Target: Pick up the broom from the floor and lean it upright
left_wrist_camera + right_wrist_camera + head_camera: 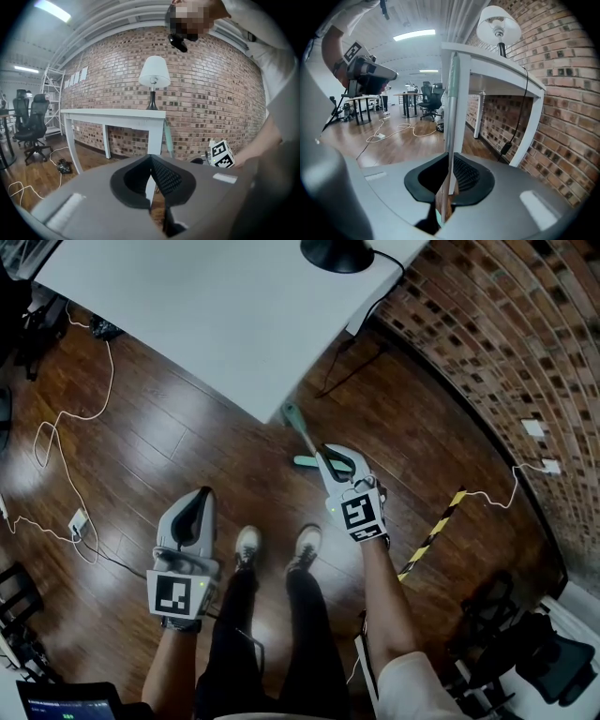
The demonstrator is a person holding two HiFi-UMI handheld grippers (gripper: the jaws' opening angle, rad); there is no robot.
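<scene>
So the broom [302, 432] is off the floor already and standing close to upright. The right gripper [333, 463] has its two fingers pinched on the pale green handle, which runs up between them and off toward 11 o'clock in the head view. The grip sits low on the stick, which makes sense to me: you steer the top in while the weight hangs below. From the right gripper view the handle lines up right alongside the white table [187, 324] leg, its top up by the tabletop edge. I honestly can't tell if it's touching the table yet or just near it. The left gripper [197, 502] hangs out at 9 o'clock of the right one with its fingers pressed together on nothing, basically keeping out of the way. Room-wise, the table corner is at 12 o'clock, the brick wall [487, 352] closes things off from 1 to 3 o'clock, and the person's shoes [247, 545] are just behind the grippers at 6. There's open wood floor to the left, but white cables [56, 437] loop around at 9 o'clock, so I'd guess the corner is the spot to lean it.
</scene>
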